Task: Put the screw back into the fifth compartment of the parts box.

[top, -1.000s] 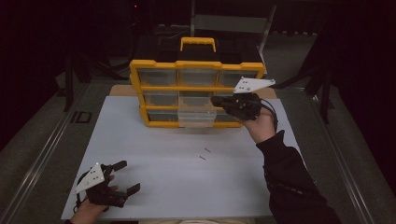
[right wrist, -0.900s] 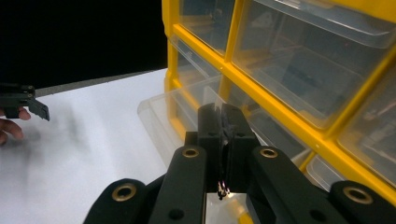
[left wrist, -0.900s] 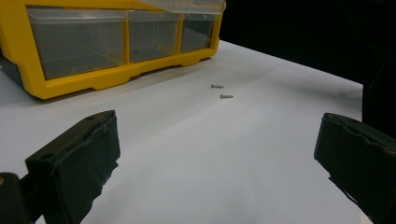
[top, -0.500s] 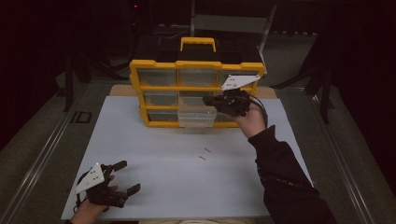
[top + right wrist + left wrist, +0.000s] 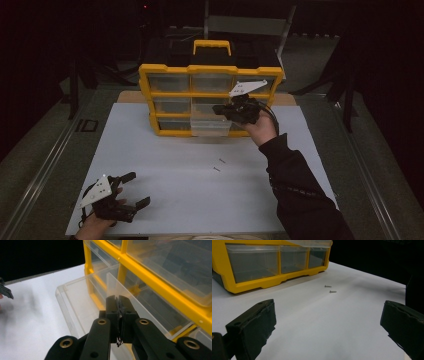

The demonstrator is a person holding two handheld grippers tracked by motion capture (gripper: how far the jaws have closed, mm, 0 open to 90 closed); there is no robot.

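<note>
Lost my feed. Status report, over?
Right gripper shut, above pulled-out clear drawer. Left gripper open, idle near table edge. Two screws loose on the mat, nothing blocking.

No legible text or labels anywhere.

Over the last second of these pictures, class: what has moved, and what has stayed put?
The right gripper, jaws shut, has moved leftward and lower across the front of the yellow plastic drawer organiser, to just above its pulled-out clear drawer. Unchanged: the open left gripper near the white board's corner, and the two small metal screws.
</note>
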